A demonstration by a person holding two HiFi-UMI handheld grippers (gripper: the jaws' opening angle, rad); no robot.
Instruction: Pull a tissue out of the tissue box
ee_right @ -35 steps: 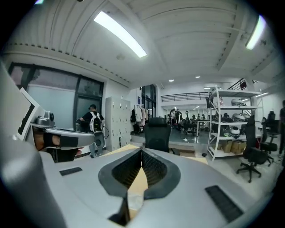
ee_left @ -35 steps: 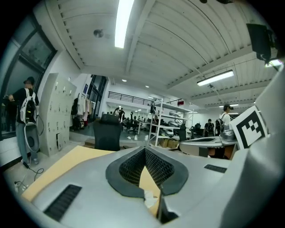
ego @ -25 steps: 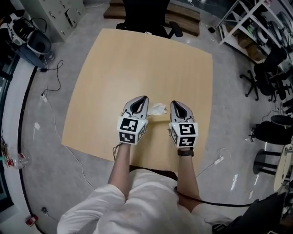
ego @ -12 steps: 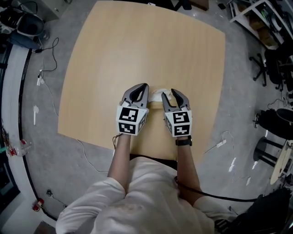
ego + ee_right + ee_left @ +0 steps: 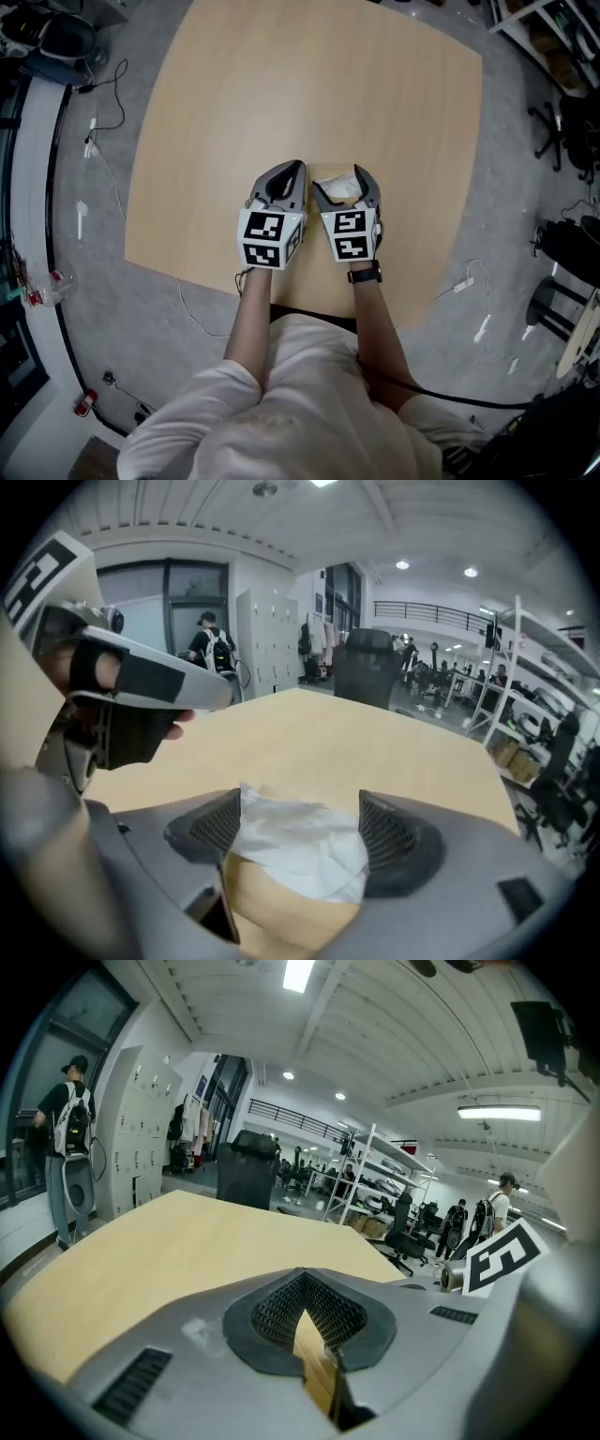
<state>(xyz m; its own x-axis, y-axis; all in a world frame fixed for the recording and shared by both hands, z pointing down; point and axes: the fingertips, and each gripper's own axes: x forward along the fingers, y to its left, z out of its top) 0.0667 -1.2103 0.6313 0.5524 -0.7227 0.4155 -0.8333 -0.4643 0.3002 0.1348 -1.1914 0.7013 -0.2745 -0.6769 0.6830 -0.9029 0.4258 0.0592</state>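
A crumpled white tissue (image 5: 342,187) lies on the wooden table (image 5: 309,84) near its front edge. My right gripper (image 5: 344,184) straddles it, its jaws opening, with the tissue (image 5: 298,841) loose between the dark ribbed pads (image 5: 392,841). Close beside it on the left, my left gripper (image 5: 285,179) hovers over bare wood, shut with nothing in it; its pads (image 5: 309,1312) leave only a thin slit. The left gripper (image 5: 122,682) also shows at the upper left of the right gripper view. No tissue box is in sight.
The table's front edge (image 5: 281,300) runs just behind both grippers. A black office chair (image 5: 367,667) stands at the far edge. Metal shelving (image 5: 534,696) and more chairs stand to the right, cables (image 5: 103,159) lie on the floor at left.
Both grippers have sunk toward the tabletop. The right gripper has shifted left, closer to the left one, and its jaws have gone from shut to wide around the tissue.
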